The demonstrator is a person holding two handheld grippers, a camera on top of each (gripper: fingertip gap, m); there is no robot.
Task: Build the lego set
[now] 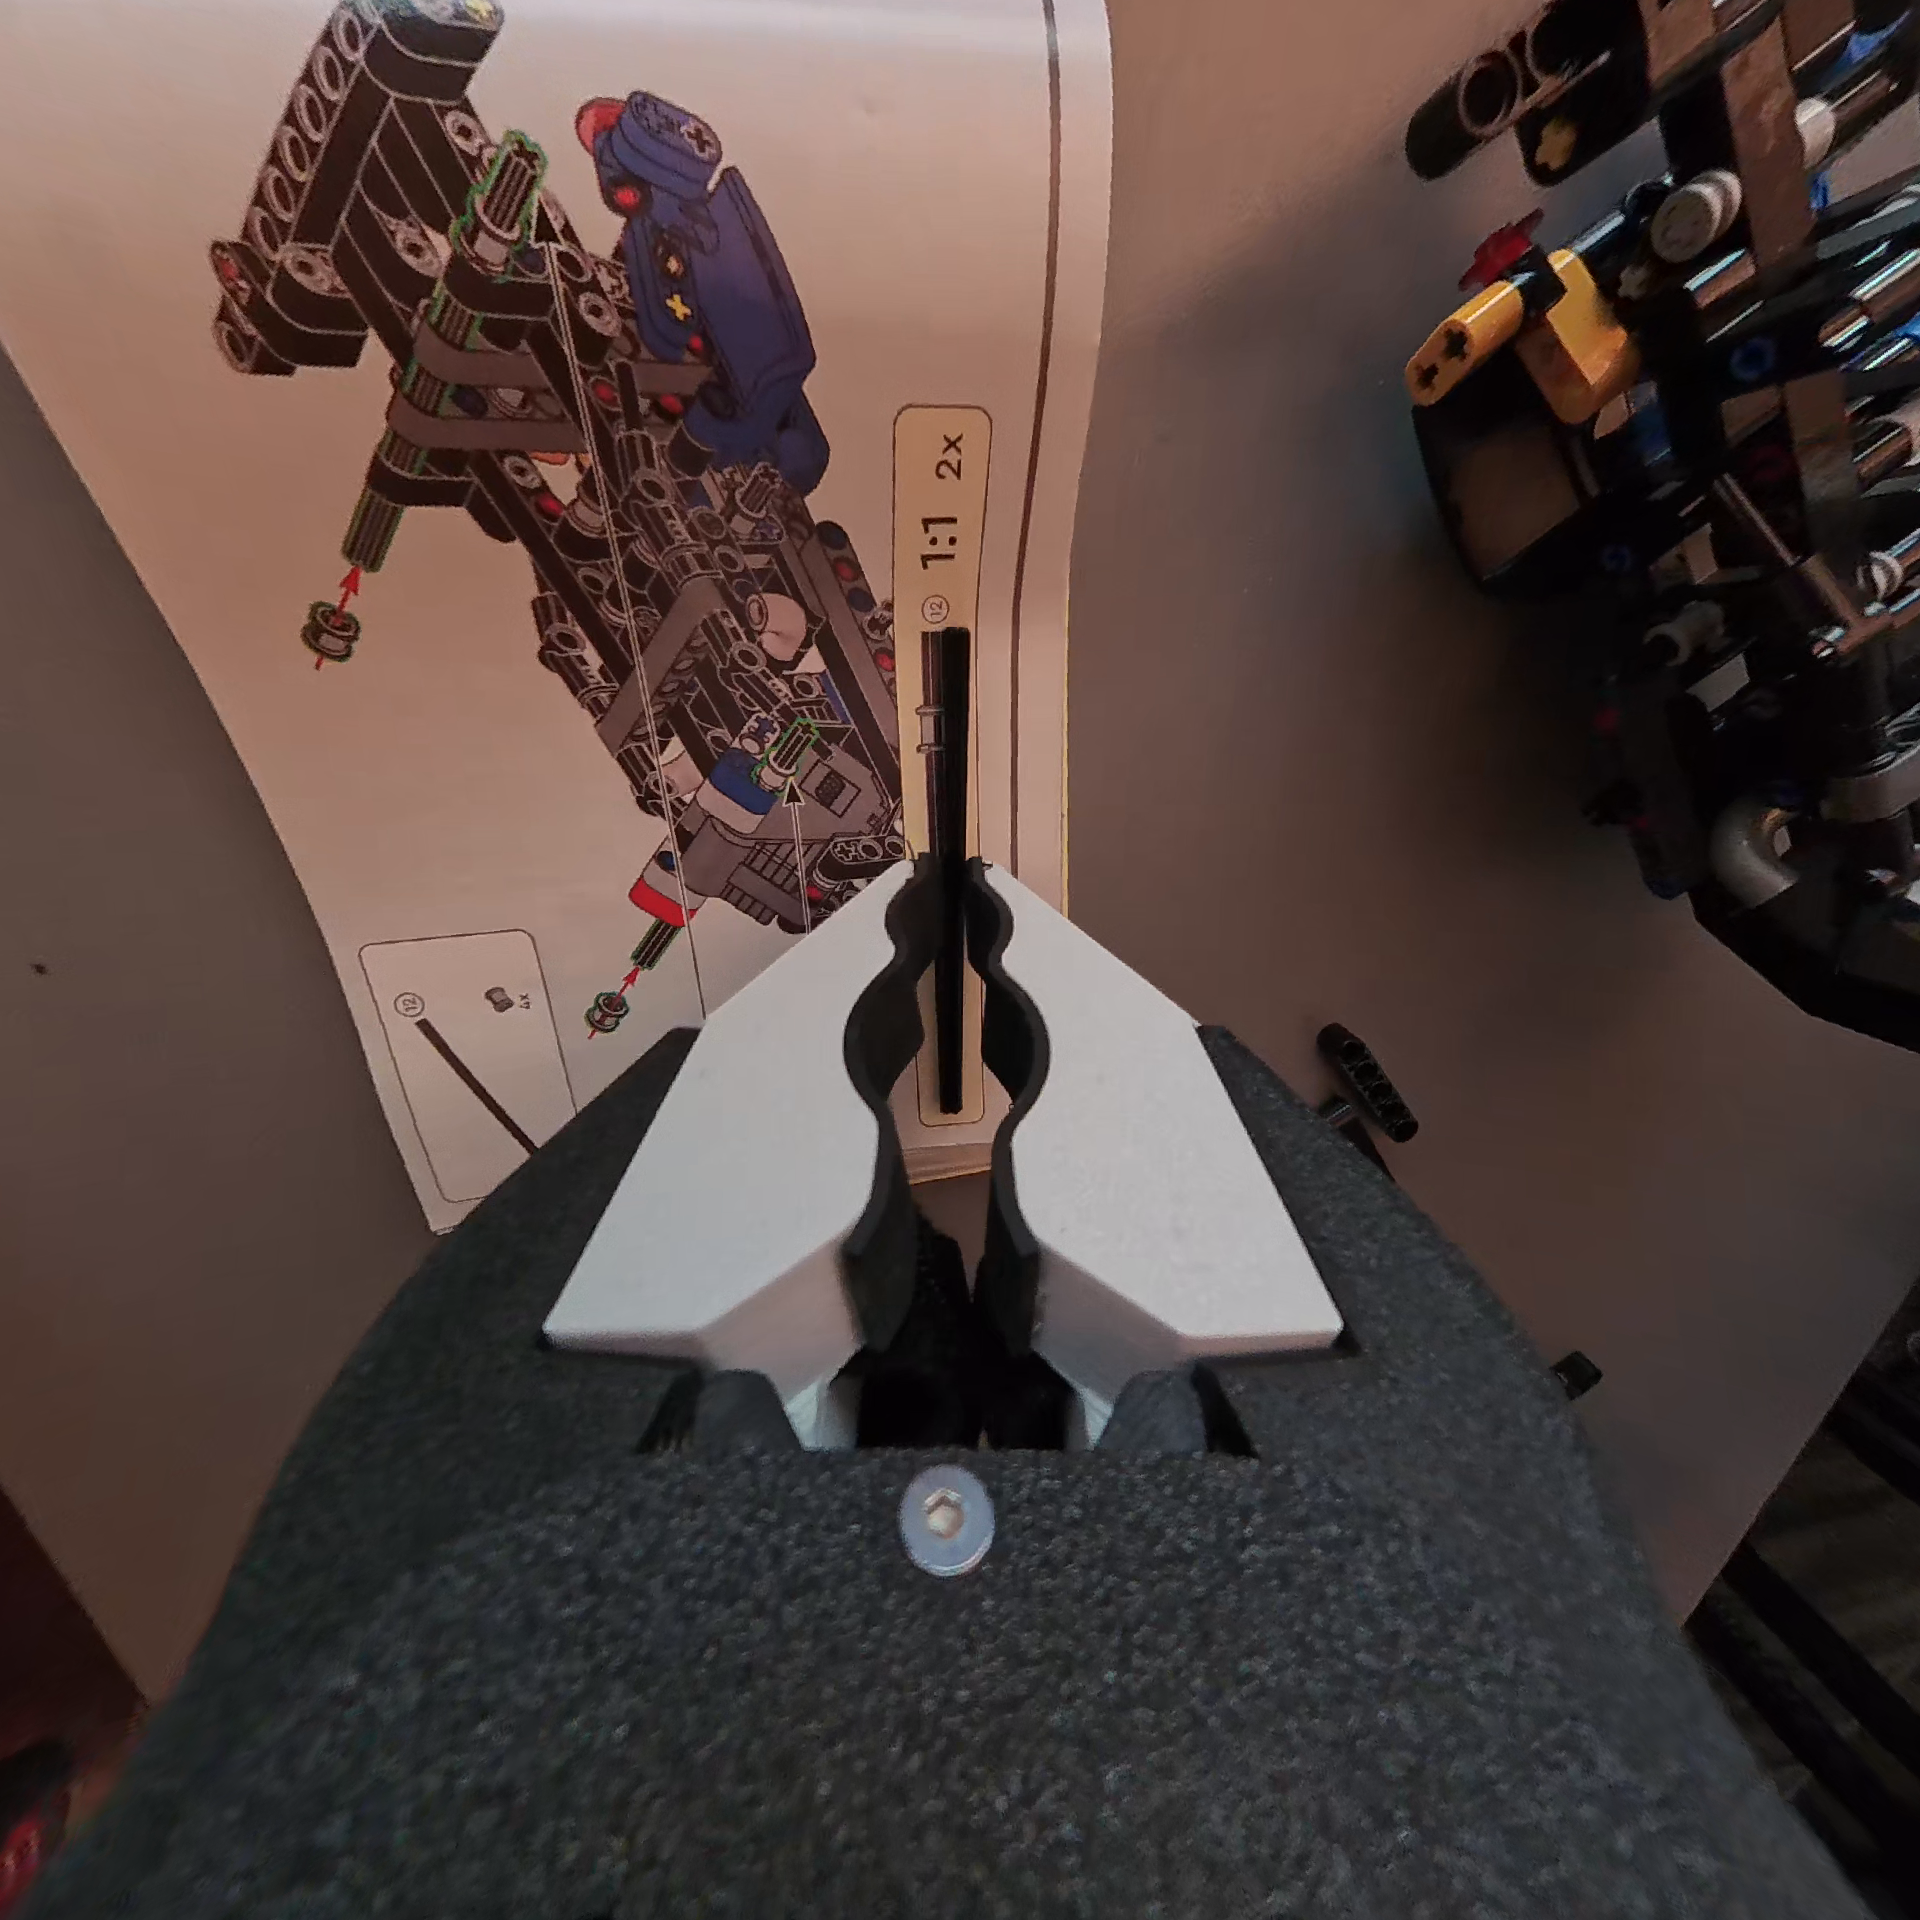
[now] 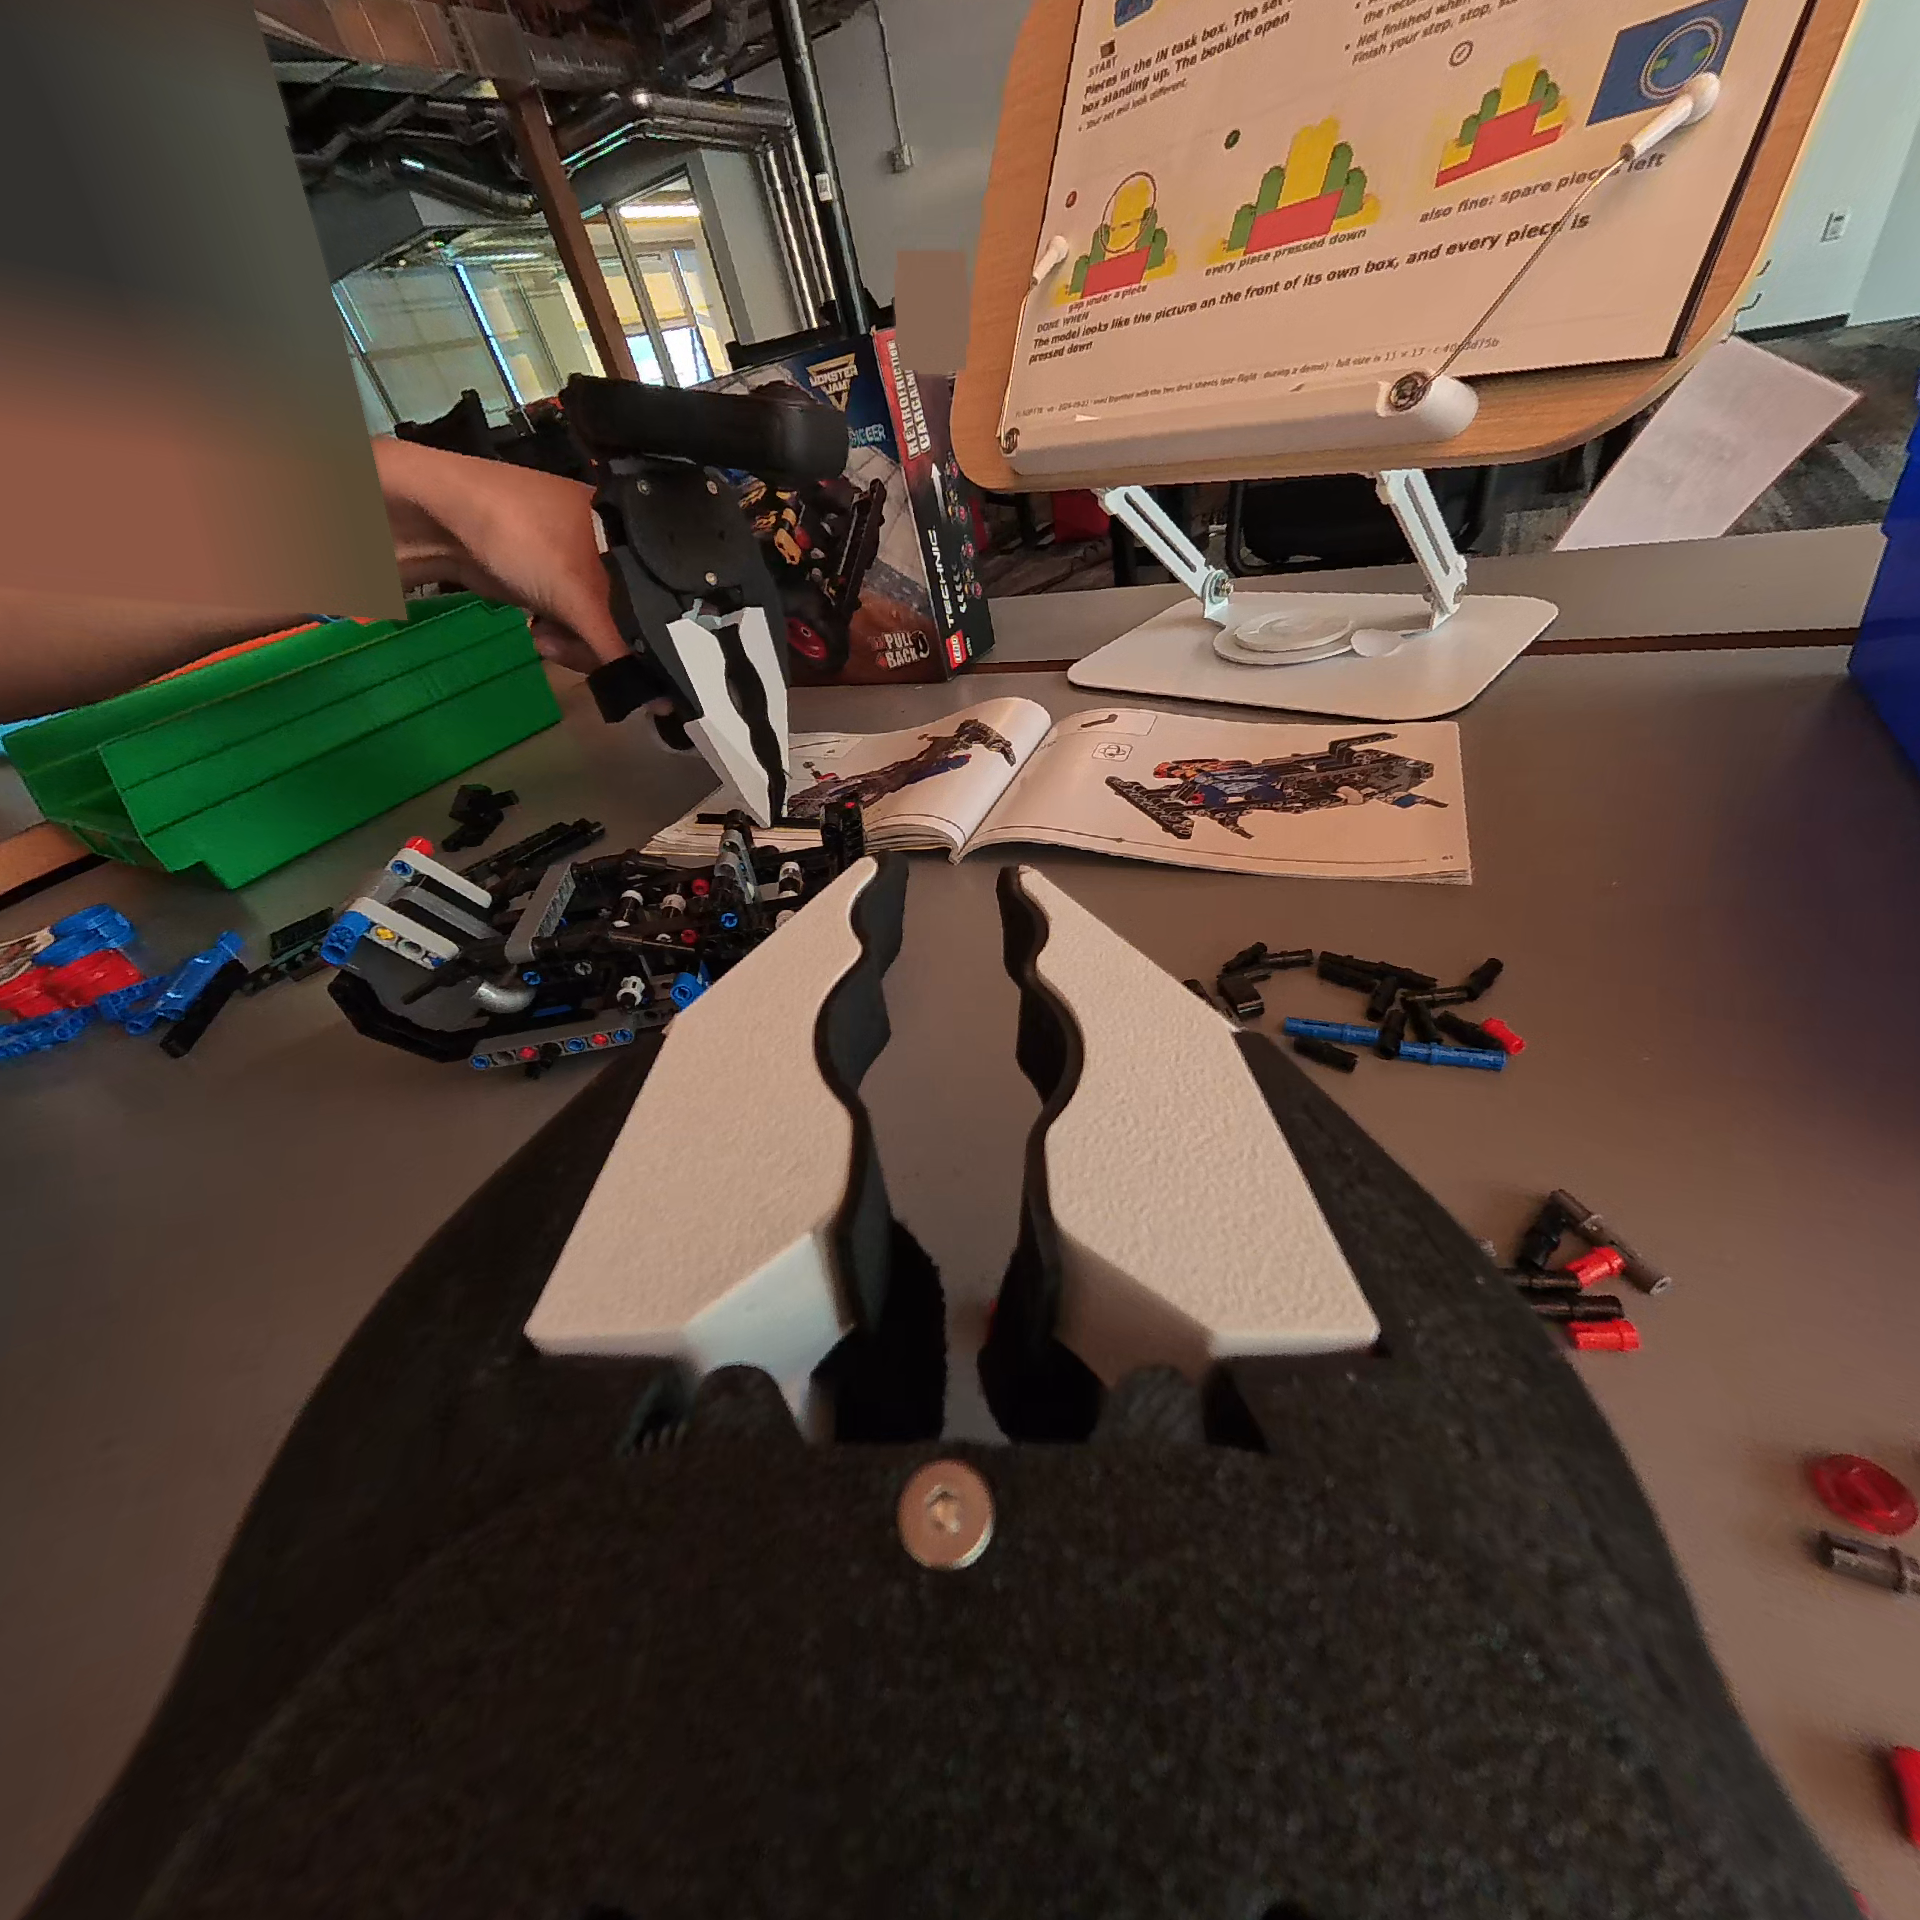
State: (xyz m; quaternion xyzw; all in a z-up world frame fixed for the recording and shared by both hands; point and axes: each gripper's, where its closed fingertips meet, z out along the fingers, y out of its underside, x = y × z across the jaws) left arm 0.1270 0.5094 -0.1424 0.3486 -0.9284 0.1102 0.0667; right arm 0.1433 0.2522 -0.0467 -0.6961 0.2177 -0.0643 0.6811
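My left gripper (image 1: 948, 871) is shut on a thin black axle (image 1: 954, 727), which it holds flat against the scale drawing on the open instruction booklet (image 1: 914, 260). In the right wrist view the left gripper (image 2: 774, 812) points down at the booklet (image 2: 1143, 821), held by a hand. The part-built black, grey and blue model (image 2: 582, 935) lies on the grey table just left of the booklet; it also shows at the right edge of the left wrist view (image 1: 1714, 416). My right gripper (image 2: 951, 873) is open and empty, above the table near the model.
Loose black pins (image 2: 1382, 987) and a blue axle (image 2: 1392, 1042) lie to the right, with red and black pins (image 2: 1590, 1309) nearer. Blue and red pieces (image 2: 94, 977) lie at the left by a green bin (image 2: 281, 727). The set's box (image 2: 894, 520) and a document stand (image 2: 1309, 634) are behind. Across from one pair of fingers to the other is roughly 30 centimeters.
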